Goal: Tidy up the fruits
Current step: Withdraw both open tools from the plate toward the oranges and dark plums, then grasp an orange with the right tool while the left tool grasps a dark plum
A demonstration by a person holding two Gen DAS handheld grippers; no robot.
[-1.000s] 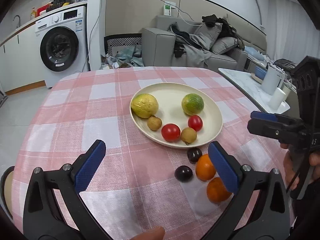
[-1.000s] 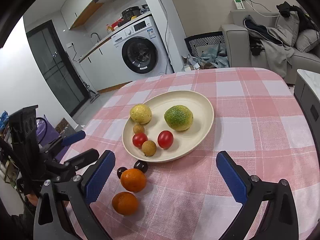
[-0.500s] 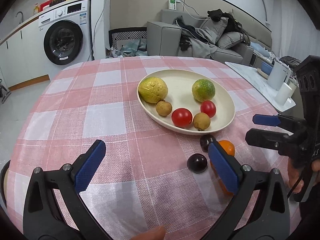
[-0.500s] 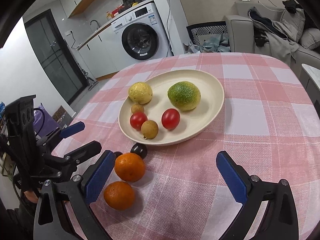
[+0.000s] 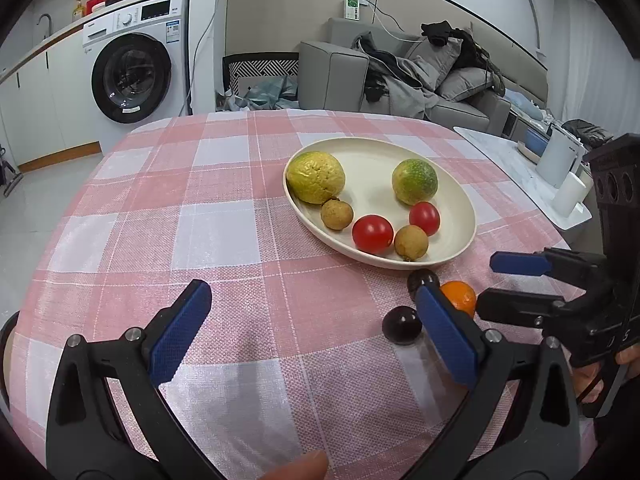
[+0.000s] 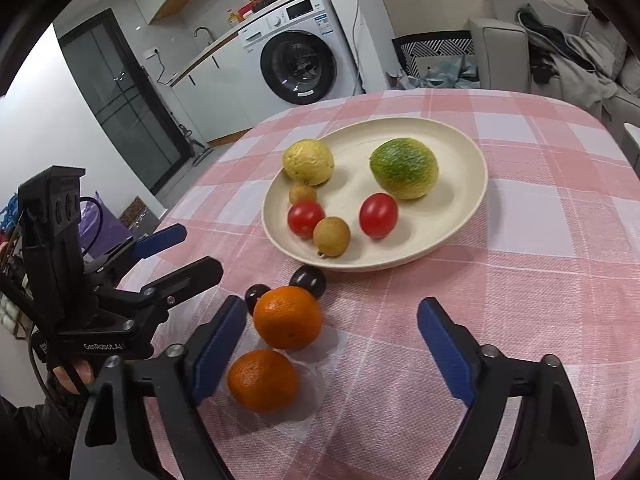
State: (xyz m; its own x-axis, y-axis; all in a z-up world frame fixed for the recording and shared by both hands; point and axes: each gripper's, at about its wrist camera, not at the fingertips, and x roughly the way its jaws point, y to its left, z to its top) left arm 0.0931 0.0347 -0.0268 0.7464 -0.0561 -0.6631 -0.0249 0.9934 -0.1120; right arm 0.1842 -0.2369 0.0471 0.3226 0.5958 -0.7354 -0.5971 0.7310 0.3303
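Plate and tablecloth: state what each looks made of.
Plate: cream, matte and evenly coloured, with a smooth rounded rim; probably plastic or matte-glazed ceramic, the look leaves it open.
Tablecloth: pink and white checked woven fabric; a coarse weave shows up close, and it curves down over the table edge.

left wrist: low, facing plate [image 5: 460, 248] | right wrist: low, nearer | shared: plate [image 6: 460, 240]

tablecloth [image 6: 520, 308]: woven cloth, matt | plate [image 6: 476, 184]: smooth, matt | tomatoes [image 6: 378, 215]: glossy | oranges [image 6: 288, 317]: dimpled skin
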